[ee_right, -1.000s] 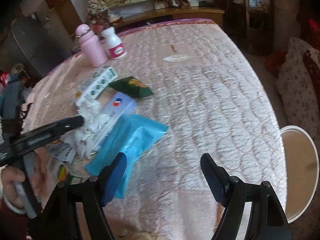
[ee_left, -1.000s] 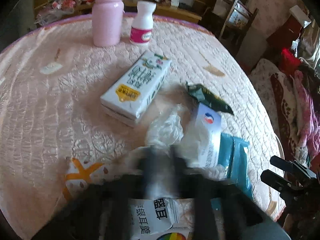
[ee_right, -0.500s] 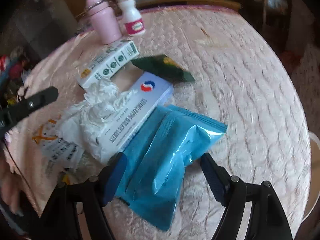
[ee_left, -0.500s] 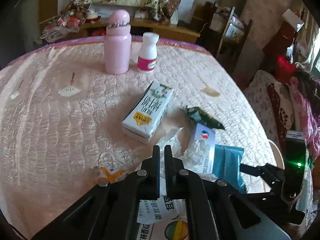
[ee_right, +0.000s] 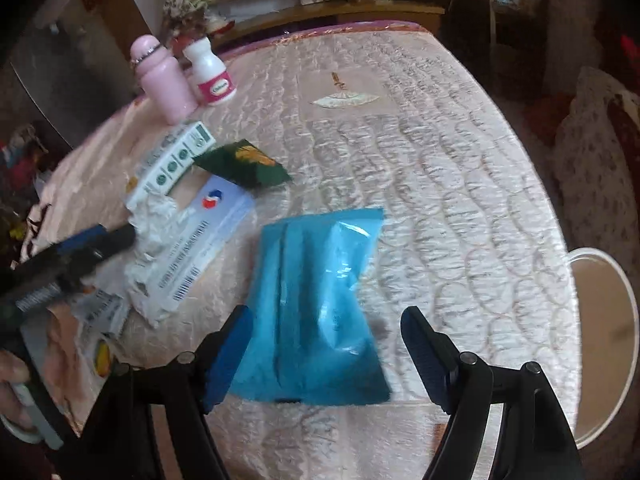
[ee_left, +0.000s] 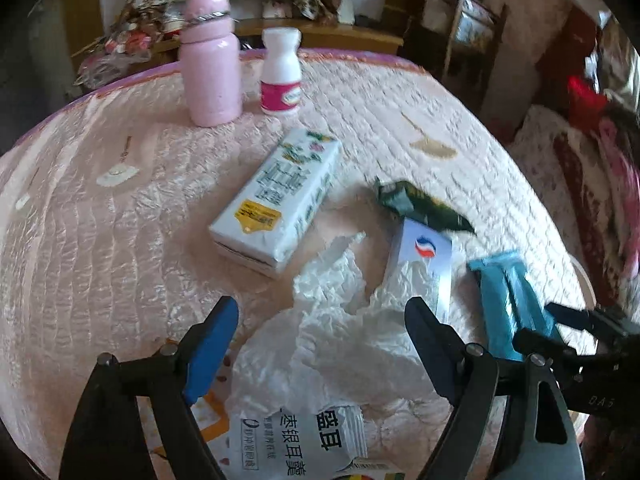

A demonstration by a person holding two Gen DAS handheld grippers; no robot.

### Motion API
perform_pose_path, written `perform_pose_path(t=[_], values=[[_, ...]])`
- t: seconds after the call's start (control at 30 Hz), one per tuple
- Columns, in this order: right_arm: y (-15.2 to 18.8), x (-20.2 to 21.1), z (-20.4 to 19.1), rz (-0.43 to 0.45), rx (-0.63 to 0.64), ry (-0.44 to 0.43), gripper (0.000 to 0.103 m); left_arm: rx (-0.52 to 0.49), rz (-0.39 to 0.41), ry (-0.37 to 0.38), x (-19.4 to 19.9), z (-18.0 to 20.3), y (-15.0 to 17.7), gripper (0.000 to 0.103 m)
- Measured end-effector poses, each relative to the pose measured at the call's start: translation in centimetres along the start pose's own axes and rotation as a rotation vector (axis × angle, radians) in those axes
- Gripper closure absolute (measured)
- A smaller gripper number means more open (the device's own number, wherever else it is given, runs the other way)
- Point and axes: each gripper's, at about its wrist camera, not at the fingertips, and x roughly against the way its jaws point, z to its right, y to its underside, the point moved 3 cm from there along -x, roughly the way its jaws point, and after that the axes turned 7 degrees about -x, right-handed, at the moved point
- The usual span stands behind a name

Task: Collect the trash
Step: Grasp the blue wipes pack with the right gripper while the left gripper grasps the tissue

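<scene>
Trash lies in a heap on the pink quilted table (ee_left: 100, 240). My left gripper (ee_left: 320, 308) hangs over the crumpled white tissue (ee_left: 340, 320), its jaws opening wide; the tissue sits between them, unpressed. A torn white printed sachet (ee_left: 312, 448) lies just below. My right gripper (ee_right: 326, 314) stands open over the blue packet (ee_right: 320, 288), whose lower part lies between the fingers without touching them. A white box with a red-blue logo (ee_right: 208, 232), a dark green wrapper (ee_right: 244, 162) and a white drink carton (ee_left: 276, 200) lie behind.
A pink bottle (ee_left: 210, 64) and a white bottle with a pink label (ee_left: 280, 76) stand upright at the table's far side. A white-rimmed round bin (ee_right: 600, 344) sits beside the table's right edge. Furniture and cloth crowd the room behind.
My left gripper's jaws have gone from shut to wide apart over the tissue. My right gripper has come in low over the blue packet, which now lies between its fingers.
</scene>
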Motion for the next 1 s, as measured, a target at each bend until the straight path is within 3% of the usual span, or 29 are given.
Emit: perform_pose_path(t=[0.03,0.1,0.17,0.27,0.33,0.5,0.77,1.0], values=[[0.0,-0.3,-0.4,-0.008,0.002,-0.007,0.023,-0.012,-0.012,-0.006,-0.3,0.1,0.1,0.028],[-0.3,-0.9,-1.2,-0.019,0.024,0.005,0.023,-0.023,-0.047,-0.003,-1.0,0.3,0.5,0.065],[-0.5,-1.7,-2.0,-0.029,0.055,0.033,0.023,-0.019,-0.066,0.02,-1.6,0.2,0.7,0.067],[-0.8,-2.2,-3.0,-0.02,0.092,0.07,0.023,-0.013,-0.059,0.042,-1.3,0.0,0.7,0.088],[-0.8,-2.6,-3.5,-0.015,0.129,0.095,0.023,0.002,-0.043,0.065,-0.6,-0.2,0.7,0.09],[-0.6,-2.1,-3.4,0.018,0.136,0.051,0.044,0.013,0.027,0.089,2.2,-0.2,0.2,0.091],[-0.5,2.2,-1.0,0.084,0.087,-0.027,0.046,-0.006,0.107,0.138,6.1,2.1,-1.4,0.092],[0.6,6.0,1.7,0.13,0.069,-0.015,0.046,-0.064,0.138,0.183,7.3,7.3,-2.6,0.092]])
